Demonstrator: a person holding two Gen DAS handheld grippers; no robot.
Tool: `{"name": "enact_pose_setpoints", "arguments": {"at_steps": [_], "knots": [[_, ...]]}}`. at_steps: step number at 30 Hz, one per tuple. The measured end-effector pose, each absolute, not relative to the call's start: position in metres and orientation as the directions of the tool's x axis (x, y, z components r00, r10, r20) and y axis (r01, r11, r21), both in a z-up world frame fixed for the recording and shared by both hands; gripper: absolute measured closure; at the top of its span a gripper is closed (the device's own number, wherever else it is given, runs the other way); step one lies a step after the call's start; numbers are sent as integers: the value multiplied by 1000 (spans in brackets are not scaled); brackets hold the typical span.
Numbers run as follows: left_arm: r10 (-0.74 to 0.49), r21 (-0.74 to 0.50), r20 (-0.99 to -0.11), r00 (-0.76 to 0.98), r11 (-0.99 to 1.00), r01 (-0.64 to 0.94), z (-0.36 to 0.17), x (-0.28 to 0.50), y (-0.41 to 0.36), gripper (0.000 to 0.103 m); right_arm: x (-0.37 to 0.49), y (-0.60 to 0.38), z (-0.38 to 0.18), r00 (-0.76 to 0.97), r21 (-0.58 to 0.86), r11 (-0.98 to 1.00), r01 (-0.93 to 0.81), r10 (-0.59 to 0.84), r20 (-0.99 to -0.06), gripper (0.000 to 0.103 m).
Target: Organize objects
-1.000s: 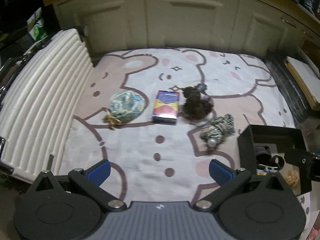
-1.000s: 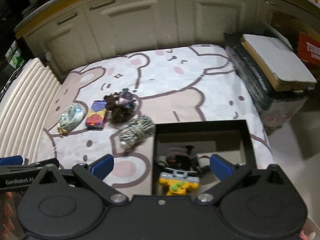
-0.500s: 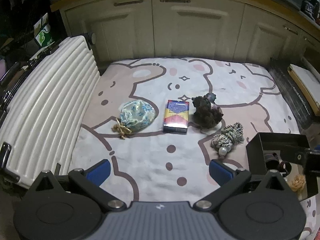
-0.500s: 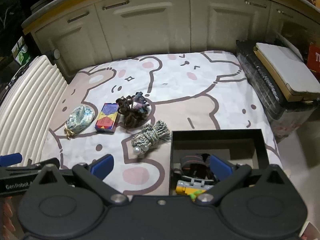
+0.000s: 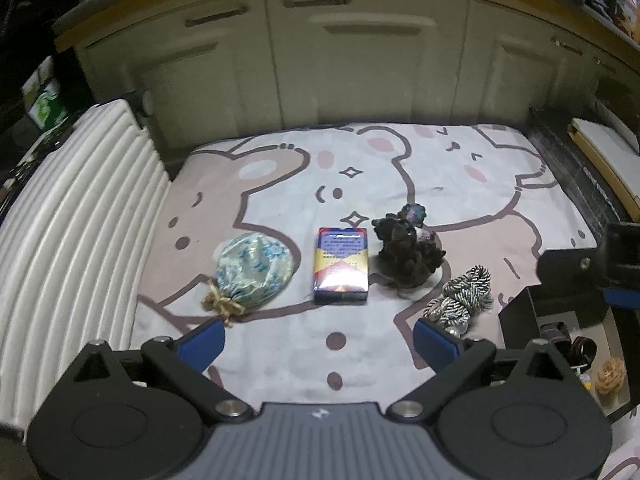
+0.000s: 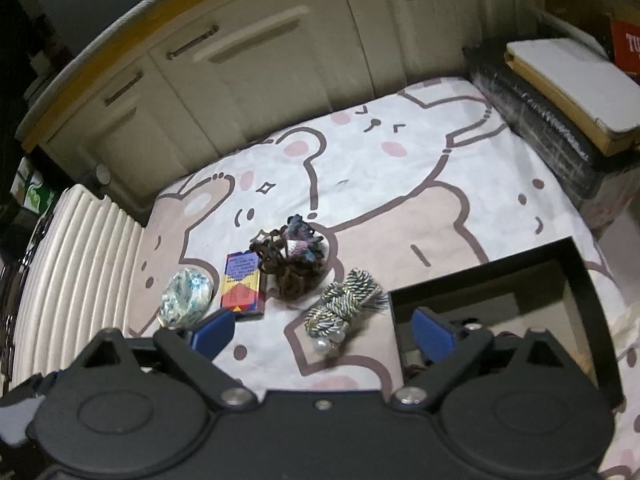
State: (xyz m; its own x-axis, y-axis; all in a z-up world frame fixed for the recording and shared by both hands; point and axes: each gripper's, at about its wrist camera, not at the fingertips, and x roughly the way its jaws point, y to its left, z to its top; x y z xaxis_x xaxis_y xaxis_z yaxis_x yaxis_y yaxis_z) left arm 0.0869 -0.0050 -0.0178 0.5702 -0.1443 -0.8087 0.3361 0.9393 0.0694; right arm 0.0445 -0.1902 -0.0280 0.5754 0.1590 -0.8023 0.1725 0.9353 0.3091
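On a bear-print blanket (image 5: 460, 184) lie a blue floral pouch (image 5: 252, 268), a colourful card box (image 5: 341, 265), a dark tangle of hair ties (image 5: 408, 252) and a striped twisted rope with a pearl (image 5: 464, 296). The same row shows in the right wrist view: pouch (image 6: 186, 296), box (image 6: 242, 284), hair ties (image 6: 292, 260), rope (image 6: 344, 304). A black open box (image 6: 560, 260) at the right holds small items (image 5: 580, 348). My left gripper (image 5: 318, 340) is open and empty, near the box's front. My right gripper (image 6: 324, 330) is open and empty over the rope.
A white ribbed suitcase (image 5: 64, 216) lies along the left. Cream cabinets (image 5: 360, 60) stand behind the blanket. A black-wrapped stack topped by a white board (image 6: 560, 92) sits at the right.
Both grippers have tilted and shifted left and nearer to the row of objects. The right gripper has moved from over the black box toward the rope. The jaws stay open.
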Motion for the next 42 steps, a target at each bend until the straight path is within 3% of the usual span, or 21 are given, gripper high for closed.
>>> {"name": "enact_pose_setpoints", "arguments": {"at_steps": [18,23,42], "knots": [[-156,18,-839,521,949,313,-51,183,-26,13,110,-187,-80,471,391,836,385,187,-862,15],[-146,22,-859,490,947,320,-75,196,-32,14,113,-190,-102,451,416,798,436,206,-868,22],[-138,15,-902,410,937,349,-154,219,-49,27,125,-184,-129,402,393,807,441,214,-890,30]]}}
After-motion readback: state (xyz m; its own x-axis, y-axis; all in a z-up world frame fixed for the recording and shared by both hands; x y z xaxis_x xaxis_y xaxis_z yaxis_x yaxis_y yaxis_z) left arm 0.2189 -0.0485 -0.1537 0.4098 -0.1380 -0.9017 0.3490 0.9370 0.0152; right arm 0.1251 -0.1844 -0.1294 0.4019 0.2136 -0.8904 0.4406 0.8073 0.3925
